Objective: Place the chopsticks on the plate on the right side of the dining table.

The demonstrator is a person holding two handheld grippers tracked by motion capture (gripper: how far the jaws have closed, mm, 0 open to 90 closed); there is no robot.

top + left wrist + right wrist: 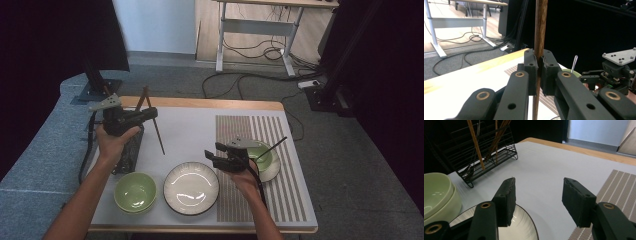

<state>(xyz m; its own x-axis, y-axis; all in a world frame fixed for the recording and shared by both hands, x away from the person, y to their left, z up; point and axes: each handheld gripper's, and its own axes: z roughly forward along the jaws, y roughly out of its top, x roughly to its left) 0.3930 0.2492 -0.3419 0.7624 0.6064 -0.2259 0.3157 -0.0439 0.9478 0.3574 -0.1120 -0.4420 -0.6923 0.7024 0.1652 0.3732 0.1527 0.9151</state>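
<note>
My left gripper (pixel 150 114) is at the table's back left, shut on a brown wooden chopstick (pixel 156 127) that slants from above the far edge down toward the mat. In the left gripper view the pads pinch the upright chopstick (pixel 540 27) at its middle. My right gripper (pixel 212 152) hovers at the right rim of the white ribbed plate (pixel 191 188). The right gripper (pixel 537 200) is open, with nothing between the jaws. The plate (pixel 526 227) lies under its left jaw.
A black wire rack (pixel 128 150) (pixel 486 157) holding more chopsticks (pixel 475 145) stands at the left. A green bowl (pixel 135 192) (pixel 436 192) sits front left. On the striped placemat (pixel 290 185), a small green bowl on a saucer (pixel 264 156) holds a utensil handle (pixel 574 63).
</note>
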